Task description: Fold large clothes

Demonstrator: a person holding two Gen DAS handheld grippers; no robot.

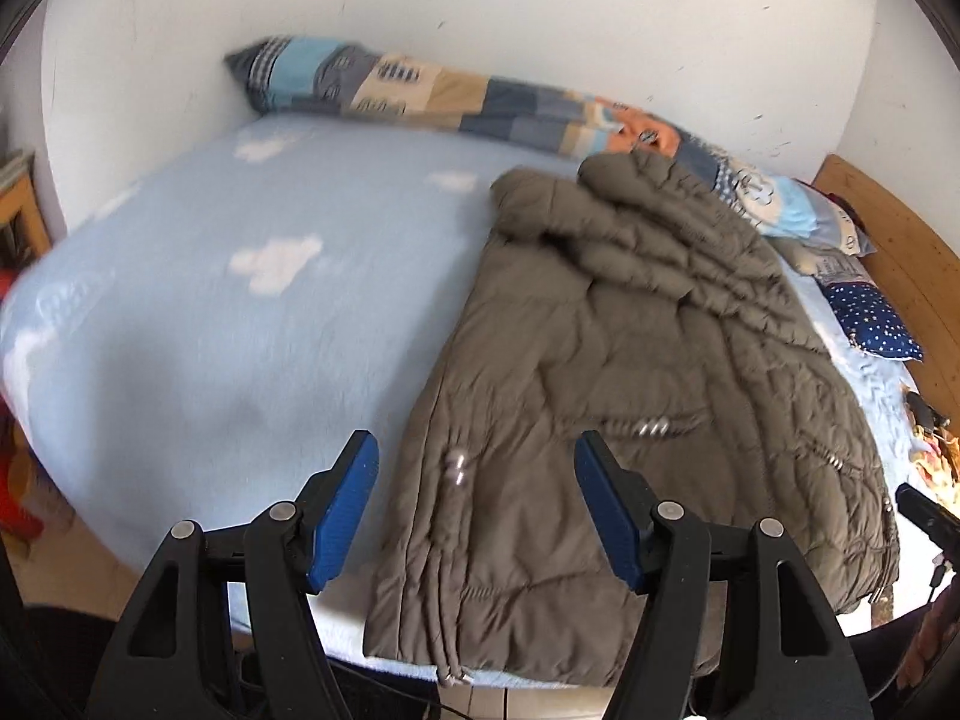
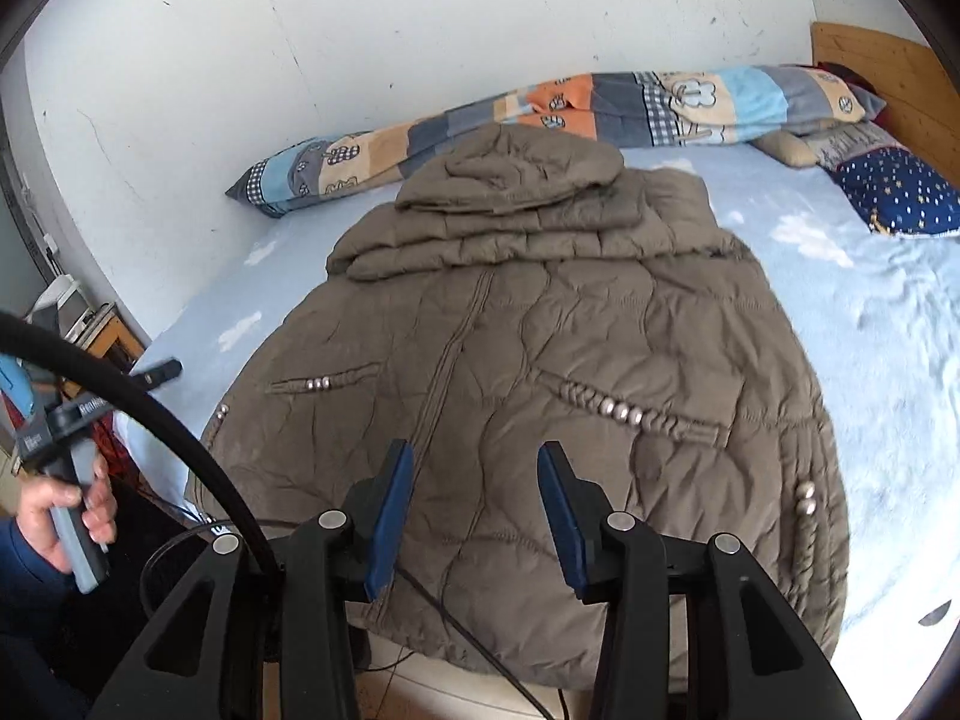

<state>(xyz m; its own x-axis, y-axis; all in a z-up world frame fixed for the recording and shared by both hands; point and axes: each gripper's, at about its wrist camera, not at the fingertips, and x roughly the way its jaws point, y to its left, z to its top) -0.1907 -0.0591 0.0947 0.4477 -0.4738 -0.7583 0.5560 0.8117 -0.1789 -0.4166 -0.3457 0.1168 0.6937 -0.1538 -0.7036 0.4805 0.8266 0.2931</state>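
An olive-brown quilted coat (image 2: 540, 372) lies front up on the light blue bed sheet (image 2: 888, 360), hood toward the wall and hem at the near edge. Its sleeves lie folded across the chest under the hood (image 2: 516, 168). My right gripper (image 2: 475, 453) hovers over the lower front near the zip, open, with nothing between its blue pads. In the left wrist view the coat (image 1: 630, 372) fills the right half of the bed. My left gripper (image 1: 474, 450) stands open above the coat's left edge, with no cloth gripped. A hand (image 2: 60, 504) holds the left gripper's handle.
A rolled patchwork duvet (image 2: 600, 108) lies along the white wall. A navy starred pillow (image 2: 900, 192) and wooden headboard (image 2: 870, 66) are at the right. Bare blue sheet (image 1: 210, 300) lies left of the coat. A black cable (image 2: 180, 432) arcs by the bed's near corner.
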